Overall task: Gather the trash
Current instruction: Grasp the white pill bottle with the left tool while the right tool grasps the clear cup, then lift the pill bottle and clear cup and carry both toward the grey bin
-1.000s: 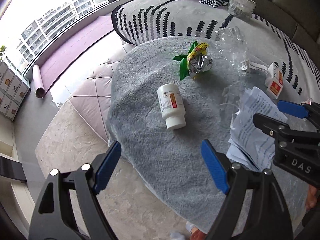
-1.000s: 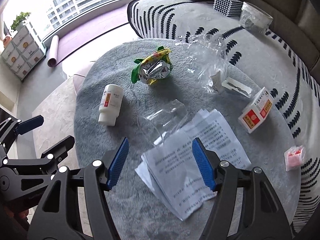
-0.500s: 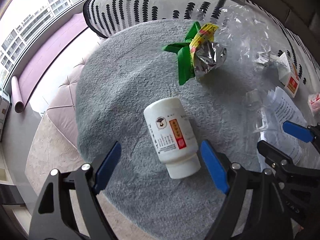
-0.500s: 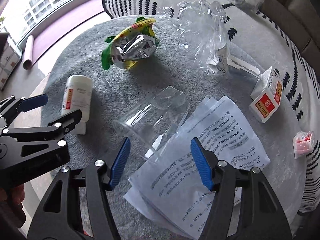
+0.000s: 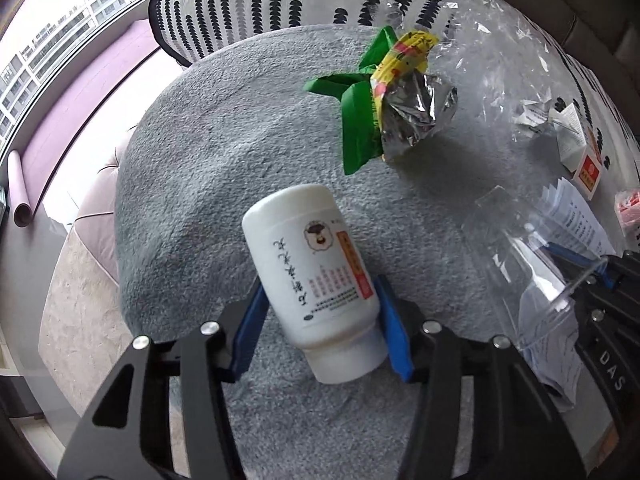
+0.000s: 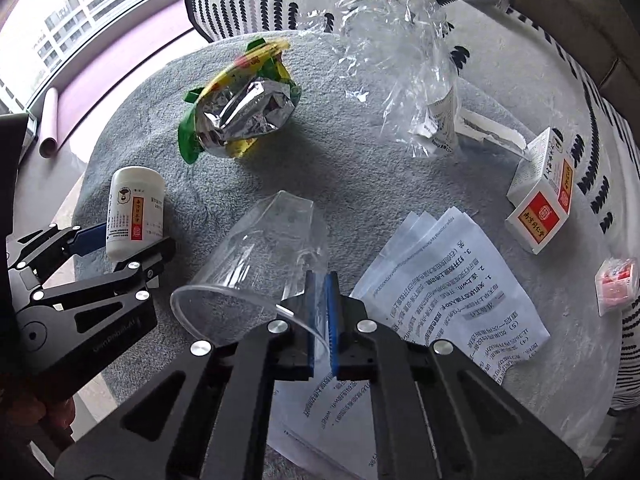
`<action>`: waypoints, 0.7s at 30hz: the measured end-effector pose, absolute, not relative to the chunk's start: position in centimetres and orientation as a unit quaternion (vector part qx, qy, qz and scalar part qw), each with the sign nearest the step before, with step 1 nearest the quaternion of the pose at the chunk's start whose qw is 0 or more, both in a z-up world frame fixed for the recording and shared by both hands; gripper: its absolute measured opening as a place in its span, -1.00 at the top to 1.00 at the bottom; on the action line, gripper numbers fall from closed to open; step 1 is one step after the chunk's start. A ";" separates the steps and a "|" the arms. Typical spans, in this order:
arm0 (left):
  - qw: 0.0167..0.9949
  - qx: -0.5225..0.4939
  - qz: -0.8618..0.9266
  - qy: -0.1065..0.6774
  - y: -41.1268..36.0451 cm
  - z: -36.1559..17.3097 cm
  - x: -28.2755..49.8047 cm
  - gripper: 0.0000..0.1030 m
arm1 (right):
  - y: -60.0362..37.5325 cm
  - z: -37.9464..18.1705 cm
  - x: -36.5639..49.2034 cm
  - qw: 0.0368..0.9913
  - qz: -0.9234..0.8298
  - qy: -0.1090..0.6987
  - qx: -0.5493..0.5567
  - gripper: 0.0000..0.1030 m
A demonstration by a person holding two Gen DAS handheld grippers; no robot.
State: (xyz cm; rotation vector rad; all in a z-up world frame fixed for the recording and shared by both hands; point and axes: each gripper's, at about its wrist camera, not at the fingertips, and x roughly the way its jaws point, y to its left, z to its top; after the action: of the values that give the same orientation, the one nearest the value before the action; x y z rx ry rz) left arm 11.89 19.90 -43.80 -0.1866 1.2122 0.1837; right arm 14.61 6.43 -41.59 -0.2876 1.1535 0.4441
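A white pill bottle (image 5: pixel 312 268) lies on the round grey fuzzy tabletop (image 5: pixel 208 184). My left gripper (image 5: pixel 320 292) has its blue pads on both sides of the bottle near the cap end, and its jaws are closing on it. The same bottle (image 6: pixel 136 208) and left gripper (image 6: pixel 128 242) show at the left of the right wrist view. A clear plastic cup (image 6: pixel 260 252) lies on its side. My right gripper (image 6: pixel 321 320) is shut on the cup's wall at the rim. Printed paper sheets (image 6: pixel 440 292) lie under and right of it.
A crumpled green-yellow foil snack bag (image 6: pixel 240 116) sits at the back of the table, with clear plastic film (image 6: pixel 400 40) to its right. A white and red box (image 6: pixel 540 208) and a small pink packet (image 6: pixel 616 284) lie far right. A patterned sofa stands behind.
Both grippers came down toward the table. The left one moved over the bottle and narrowed around it. The right one went from wide open to shut on the cup's wall.
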 end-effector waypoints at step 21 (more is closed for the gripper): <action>0.834 -0.038 0.059 0.548 19.6 -35.7 8.0 -0.01 | 5.6 -34.4 11.3 0.833 0.198 0.508 -0.097 0.91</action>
State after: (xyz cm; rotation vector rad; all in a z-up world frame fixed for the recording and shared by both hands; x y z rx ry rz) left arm 8.05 19.62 -35.72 -0.0797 1.1612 0.1259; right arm 11.34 5.58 -34.36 -0.2063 1.0761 0.4188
